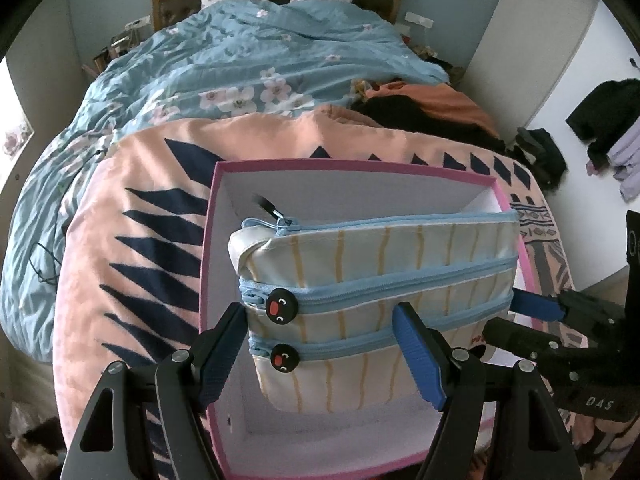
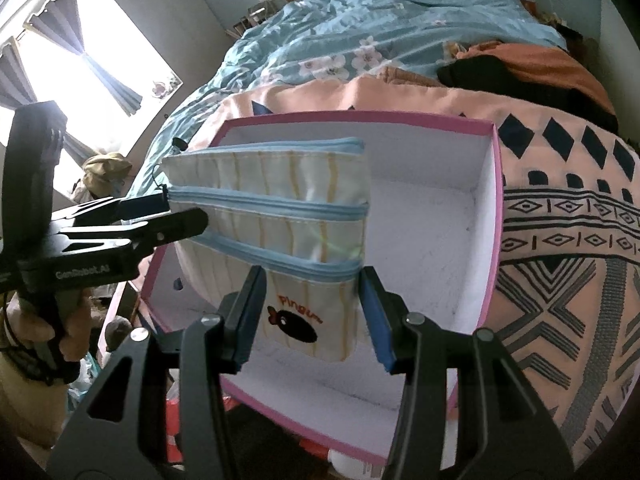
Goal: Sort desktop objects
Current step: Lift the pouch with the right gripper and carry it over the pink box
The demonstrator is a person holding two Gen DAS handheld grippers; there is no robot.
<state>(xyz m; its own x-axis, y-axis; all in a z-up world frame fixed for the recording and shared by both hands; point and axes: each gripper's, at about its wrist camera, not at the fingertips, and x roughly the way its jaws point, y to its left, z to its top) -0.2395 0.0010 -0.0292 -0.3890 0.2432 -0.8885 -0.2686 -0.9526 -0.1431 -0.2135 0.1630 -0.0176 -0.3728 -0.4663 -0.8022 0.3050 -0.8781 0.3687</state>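
A cream pencil case [image 1: 376, 280] with yellow stripes, blue zippers and two penguin pulls sits over a pink-rimmed white box [image 1: 208, 264] on the bed. My left gripper [image 1: 320, 344] is shut on the case's zipper-pull end, one finger on each side. In the right wrist view my right gripper [image 2: 316, 316] is shut on the other end of the pencil case [image 2: 272, 208], around the corner with the Pingu print. The box [image 2: 494, 216] lies under it. The left gripper [image 2: 176, 212] shows at the case's far end.
The box rests on a peach blanket [image 1: 132, 280] with dark blue triangles. A blue floral duvet [image 1: 224, 64] and dark and orange clothes [image 1: 432, 108] lie behind. A bright window [image 2: 72, 48] is at the left. Floor clutter lies below the bed edge.
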